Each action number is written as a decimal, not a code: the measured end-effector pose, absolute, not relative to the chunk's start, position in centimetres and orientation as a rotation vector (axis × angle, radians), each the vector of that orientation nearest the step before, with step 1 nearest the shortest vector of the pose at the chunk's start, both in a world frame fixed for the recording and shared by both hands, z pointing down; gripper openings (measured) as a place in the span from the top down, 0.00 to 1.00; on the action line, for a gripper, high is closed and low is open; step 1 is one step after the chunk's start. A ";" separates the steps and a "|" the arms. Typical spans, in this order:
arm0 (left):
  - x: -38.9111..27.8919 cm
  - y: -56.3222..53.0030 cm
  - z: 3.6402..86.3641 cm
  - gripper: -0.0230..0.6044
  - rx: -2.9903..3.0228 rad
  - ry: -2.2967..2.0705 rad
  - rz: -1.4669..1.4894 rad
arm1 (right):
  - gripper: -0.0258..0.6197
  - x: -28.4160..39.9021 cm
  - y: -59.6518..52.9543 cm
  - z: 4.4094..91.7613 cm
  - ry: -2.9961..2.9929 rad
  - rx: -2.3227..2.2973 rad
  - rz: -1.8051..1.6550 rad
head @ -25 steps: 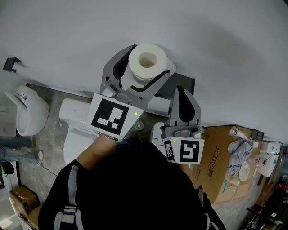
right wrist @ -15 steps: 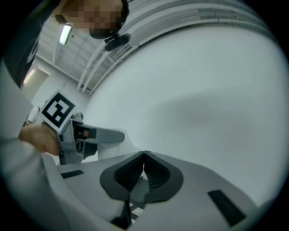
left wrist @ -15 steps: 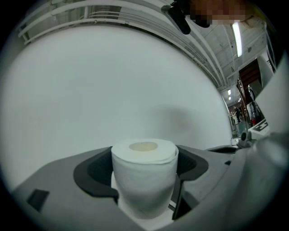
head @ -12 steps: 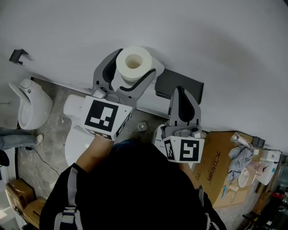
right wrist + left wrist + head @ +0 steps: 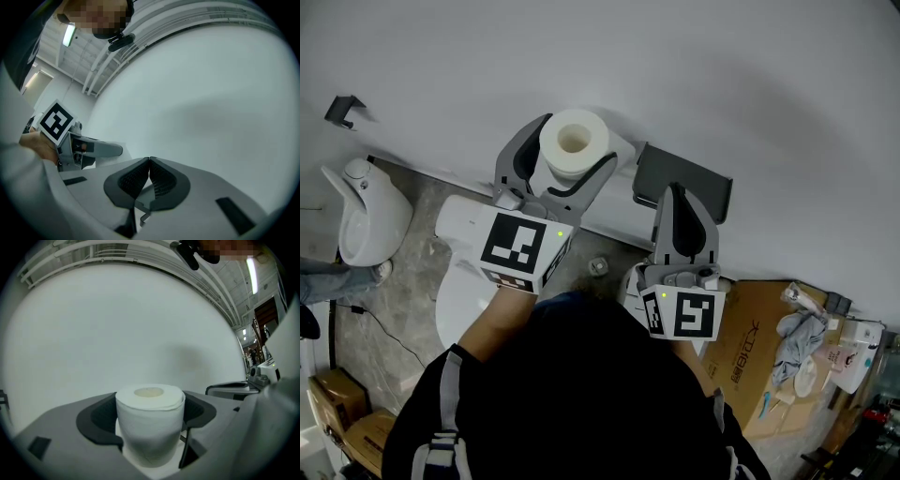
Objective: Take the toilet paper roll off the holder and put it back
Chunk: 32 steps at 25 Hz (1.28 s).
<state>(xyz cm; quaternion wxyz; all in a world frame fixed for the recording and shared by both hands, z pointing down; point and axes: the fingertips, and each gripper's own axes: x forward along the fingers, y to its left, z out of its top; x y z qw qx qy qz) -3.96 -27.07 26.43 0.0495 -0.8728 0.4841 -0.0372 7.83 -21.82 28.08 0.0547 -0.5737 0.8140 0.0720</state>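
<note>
I am clasping the toilet paper roll [image 5: 575, 142] upright in my left hand-held gripper [image 5: 570, 156], off the dark holder [image 5: 710, 193], just left of it, before the white wall [image 5: 722, 75], my right hand-held gripper [image 5: 677, 191] hanging clenched, empty

Left claw [image 5: 577, 142] clamped, right claw [image 5: 677, 190] closed

The grey mottled stone floor [image 5: 403, 286] spreads out beneath both grippers. A white toilet [image 5: 455, 291] stands on it directly under the left gripper [image 5: 575, 142], and a second white fixture [image 5: 366, 216] sits farther out to that gripper's left, close to the wall. A small round fitting [image 5: 598, 266] lies on the floor between the two grippers. A big cardboard box [image 5: 750, 356] stands below the right gripper [image 5: 677, 192] and off to its right. Smaller cardboard boxes [image 5: 342, 412] sit well to the left of the left gripper.
</note>
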 end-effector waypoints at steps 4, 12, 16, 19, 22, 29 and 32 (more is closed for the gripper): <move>-4.2 -27.0 27.3 0.33 -2.675 1.478 -0.128 | 0.92 7.6 -21.8 28.1 2.474 -1.750 0.222; -3.9 -26.8 28.9 0.33 -2.703 1.477 -0.148 | 0.92 7.9 -21.8 28.3 2.474 -1.766 0.226; -4.2 -26.8 29.4 0.33 -2.713 1.480 -0.157 | 0.92 7.7 -21.9 28.2 2.475 -1.768 0.229; -4.4 -26.6 29.8 0.33 -2.716 1.485 -0.162 | 0.92 7.5 -21.8 28.2 2.477 -1.765 0.231; -4.3 -26.4 29.9 0.33 -2.719 1.487 -0.163 | 0.92 7.5 -21.7 28.2 2.479 -1.763 0.232; -4.6 -26.2 29.9 0.33 -2.720 1.498 -0.151 | 0.92 7.4 -21.5 28.3 2.483 -1.763 0.228; -4.6 -26.1 29.8 0.33 -2.717 1.501 -0.145 | 0.92 7.4 -21.3 28.3 2.482 -1.760 0.225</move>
